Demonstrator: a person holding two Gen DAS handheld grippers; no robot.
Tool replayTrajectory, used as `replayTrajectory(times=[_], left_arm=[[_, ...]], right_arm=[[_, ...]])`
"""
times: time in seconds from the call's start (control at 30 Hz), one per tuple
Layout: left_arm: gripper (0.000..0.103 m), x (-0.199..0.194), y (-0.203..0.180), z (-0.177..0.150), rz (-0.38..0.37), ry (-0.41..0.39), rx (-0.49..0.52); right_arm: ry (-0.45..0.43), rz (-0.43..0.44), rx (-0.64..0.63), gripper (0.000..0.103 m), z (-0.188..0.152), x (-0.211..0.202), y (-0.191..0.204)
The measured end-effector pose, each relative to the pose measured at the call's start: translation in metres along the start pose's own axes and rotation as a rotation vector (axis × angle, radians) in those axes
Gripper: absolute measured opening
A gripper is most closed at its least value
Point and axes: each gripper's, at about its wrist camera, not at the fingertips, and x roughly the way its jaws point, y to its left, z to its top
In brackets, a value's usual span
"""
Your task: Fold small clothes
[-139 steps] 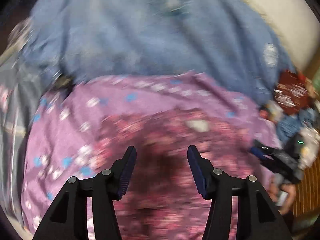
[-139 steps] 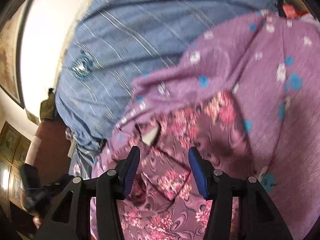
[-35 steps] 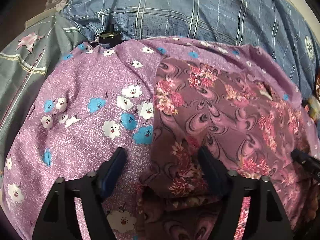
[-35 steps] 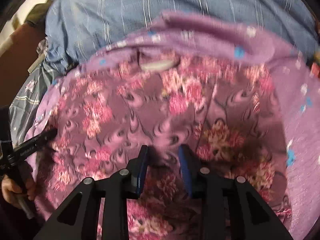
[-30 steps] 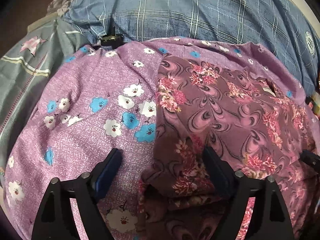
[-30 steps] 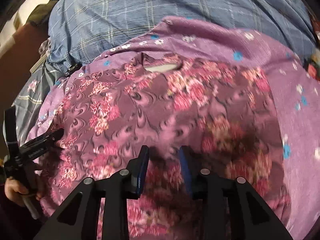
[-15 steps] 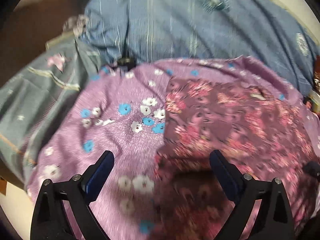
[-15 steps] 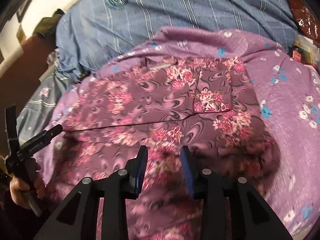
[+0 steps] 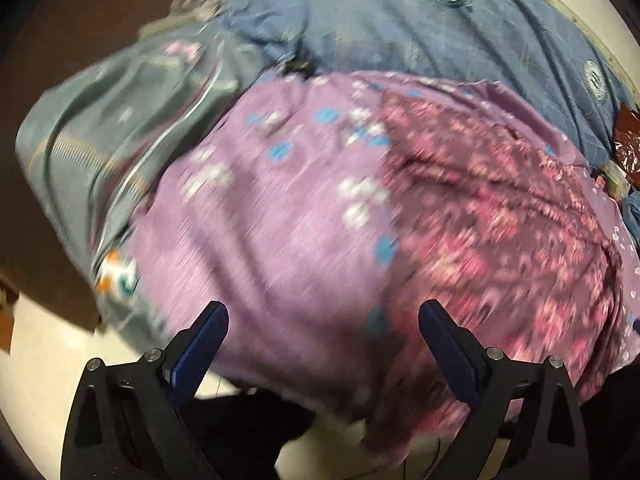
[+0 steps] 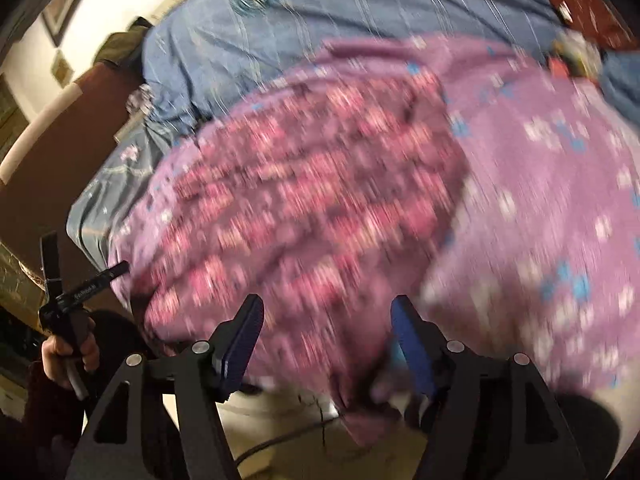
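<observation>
A dark purple garment with pink flowers (image 9: 500, 216) lies spread on a lighter purple cloth with blue and white flowers (image 9: 280, 208); it also shows in the right wrist view (image 10: 304, 208), blurred. My left gripper (image 9: 322, 344) is open and empty, held back above the near edge of the light cloth, left of the garment. My right gripper (image 10: 326, 340) is open and empty, above the garment's near hem. The left gripper (image 10: 86, 288) also shows at the far left of the right wrist view.
A blue checked bedcover (image 9: 440, 28) lies behind the cloths. A grey-green patterned blanket (image 9: 120, 120) lies to the left. A dark red packet (image 9: 628, 140) sits at the right edge. Pale floor (image 9: 40, 340) shows below the bed's edge.
Both grippers pulled back from the bed toward its near edge. My right gripper opened and let go of the garment's hem. The left gripper stayed open. The garment lies flatter.
</observation>
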Motion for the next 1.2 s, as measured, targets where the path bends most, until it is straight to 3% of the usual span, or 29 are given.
replayTrajectory(times=[0.13, 0.23, 0.33, 0.4, 0.5, 0.53, 0.57, 0.6, 0.67, 0.87, 0.93, 1.0, 1.07, 1.2], left_arm=[[0.096, -0.008, 0.026, -0.016, -0.013, 0.064, -0.049], [0.096, -0.011, 0.027, -0.02, -0.035, 0.11, -0.048], [0.096, -0.021, 0.017, -0.023, -0.076, 0.135, -0.019], [0.096, -0.022, 0.012, -0.027, -0.113, 0.16, -0.018], [0.096, -0.017, 0.011, -0.027, -0.083, 0.169, -0.011], [0.096, -0.012, 0.011, -0.027, -0.08, 0.188, -0.024], [0.096, -0.009, 0.011, -0.028, -0.096, 0.21, -0.037], [0.096, -0.004, 0.009, -0.029, -0.12, 0.232, -0.046], [0.096, 0.003, 0.002, -0.035, -0.14, 0.259, -0.04], [0.095, 0.043, -0.022, -0.051, -0.096, 0.339, 0.039], [0.085, 0.058, -0.024, -0.055, -0.103, 0.368, 0.028], [0.045, 0.069, -0.022, -0.057, -0.138, 0.387, -0.002], [0.016, 0.075, -0.013, -0.058, -0.211, 0.407, -0.057], [0.005, 0.069, -0.005, -0.051, -0.253, 0.379, -0.061]], right_arm=[[0.126, -0.052, 0.074, 0.069, -0.032, 0.013, -0.02], [0.19, -0.02, 0.115, 0.07, -0.051, 0.031, -0.024], [0.252, 0.008, 0.073, 0.069, -0.066, 0.05, -0.009], [0.265, -0.024, 0.023, 0.069, -0.071, 0.062, 0.001], [0.271, -0.084, 0.028, 0.067, -0.077, 0.088, 0.004], [0.31, -0.098, 0.026, 0.061, -0.08, 0.097, 0.004], [0.36, -0.106, 0.035, 0.028, -0.083, 0.106, 0.003], [0.38, -0.097, 0.048, 0.005, -0.086, 0.111, 0.003], [0.35, -0.083, 0.032, 0.005, -0.088, 0.106, 0.004], [0.307, 0.043, -0.039, 0.004, -0.075, 0.063, 0.021], [0.28, 0.093, -0.054, 0.004, -0.07, 0.044, 0.027], [0.248, 0.141, -0.061, 0.004, -0.062, 0.028, 0.032], [0.216, 0.188, -0.059, 0.004, -0.053, 0.013, 0.035], [0.128, 0.267, -0.067, 0.004, -0.039, -0.021, 0.035]])
